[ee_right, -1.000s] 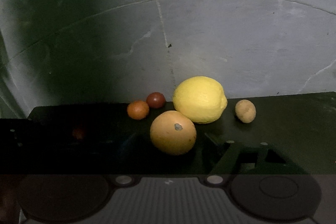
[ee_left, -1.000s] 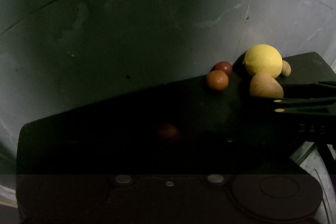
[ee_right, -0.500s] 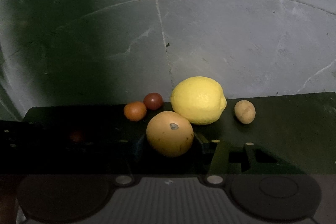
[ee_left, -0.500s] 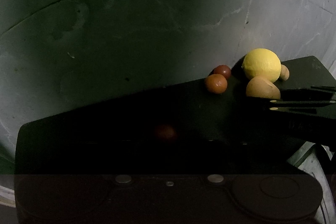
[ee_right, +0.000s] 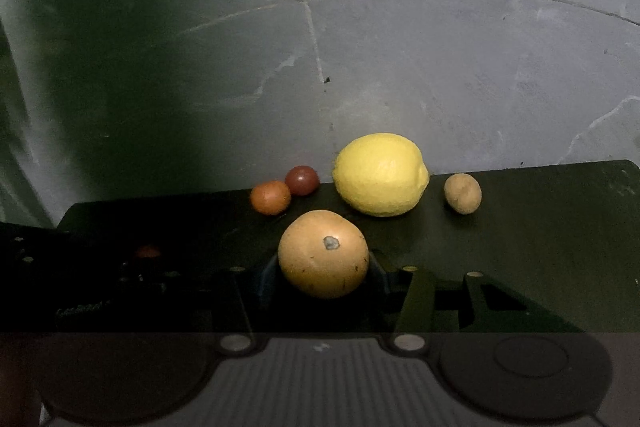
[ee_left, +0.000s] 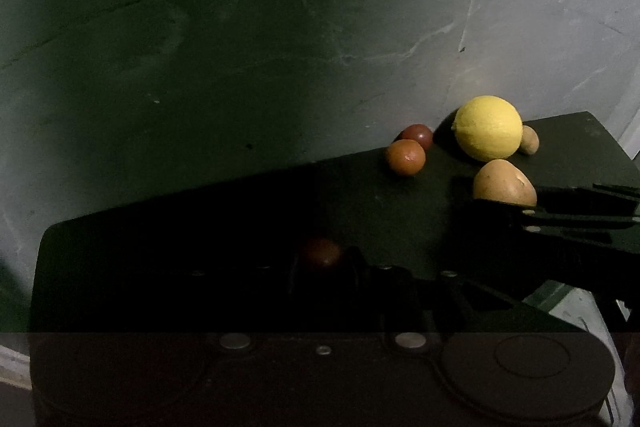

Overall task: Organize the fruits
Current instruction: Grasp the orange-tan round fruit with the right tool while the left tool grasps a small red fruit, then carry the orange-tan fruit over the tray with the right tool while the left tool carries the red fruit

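On the dark table [ee_right: 560,227], against the wall, lie a yellow lemon [ee_right: 380,175], a small tan fruit [ee_right: 463,193], a small orange fruit [ee_right: 270,197] and a dark red one [ee_right: 302,180]. My right gripper [ee_right: 324,277] is shut on a round orange-tan fruit [ee_right: 323,254] just in front of the lemon. From the left wrist view that fruit [ee_left: 504,183] shows at the tips of the dark right gripper [ee_left: 504,205]. My left gripper [ee_left: 325,265] is shut on a small red fruit [ee_left: 322,253], deep in shadow over the table's left part.
A grey marbled wall [ee_right: 440,67] stands right behind the table. The table's left end [ee_left: 52,247] and right end [ee_left: 600,131] are both in view. The left half of the scene is in heavy shadow.
The right gripper has drawn the orange-tan fruit slightly back from the lemon. The left gripper keeps the small red fruit while its view shifts a little.
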`<state>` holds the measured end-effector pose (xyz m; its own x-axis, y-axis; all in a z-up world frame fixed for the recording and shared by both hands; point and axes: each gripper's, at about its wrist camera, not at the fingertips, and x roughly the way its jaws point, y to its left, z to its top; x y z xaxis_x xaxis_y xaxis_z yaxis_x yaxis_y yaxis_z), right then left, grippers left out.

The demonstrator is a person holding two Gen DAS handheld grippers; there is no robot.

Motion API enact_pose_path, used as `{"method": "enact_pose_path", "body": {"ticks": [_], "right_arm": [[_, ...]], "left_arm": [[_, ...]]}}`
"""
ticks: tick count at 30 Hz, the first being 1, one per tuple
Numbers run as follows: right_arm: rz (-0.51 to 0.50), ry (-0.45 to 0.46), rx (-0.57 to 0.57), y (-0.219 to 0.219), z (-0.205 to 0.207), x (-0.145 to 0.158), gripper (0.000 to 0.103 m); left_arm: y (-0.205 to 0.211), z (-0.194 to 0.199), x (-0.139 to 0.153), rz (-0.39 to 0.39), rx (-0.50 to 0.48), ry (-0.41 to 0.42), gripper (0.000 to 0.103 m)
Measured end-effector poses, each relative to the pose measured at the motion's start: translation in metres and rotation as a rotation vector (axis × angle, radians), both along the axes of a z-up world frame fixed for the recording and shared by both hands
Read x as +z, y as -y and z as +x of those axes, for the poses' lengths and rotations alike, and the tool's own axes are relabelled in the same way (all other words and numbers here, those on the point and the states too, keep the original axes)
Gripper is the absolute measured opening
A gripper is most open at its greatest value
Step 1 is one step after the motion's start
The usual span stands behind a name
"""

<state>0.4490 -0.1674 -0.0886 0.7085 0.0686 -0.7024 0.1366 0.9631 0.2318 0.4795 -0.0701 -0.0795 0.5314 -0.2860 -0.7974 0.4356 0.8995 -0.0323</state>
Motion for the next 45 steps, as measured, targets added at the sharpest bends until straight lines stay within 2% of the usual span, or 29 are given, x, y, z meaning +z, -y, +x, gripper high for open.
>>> {"method": "enact_pose_path", "body": {"ticks": [12, 23, 45], "right_arm": [[-0.002, 0.019, -0.028, -0.014, -0.033, 0.017, 0.052], [-0.003, 0.019, -0.038, -0.045, -0.073, 0.03, 0.052], [-0.005, -0.073, -0.025, -0.097, -0.12, 0.018, 0.052]], "left_arm": [[-0.015, -0.026, 0.012, -0.018, -0.039, 0.007, 0.026], [-0.037, -0.054, 0.022, -0.045, -0.101, 0.001, 0.026], [-0.07, -0.087, 0.013, -0.051, -0.199, -0.052, 0.026]]}}
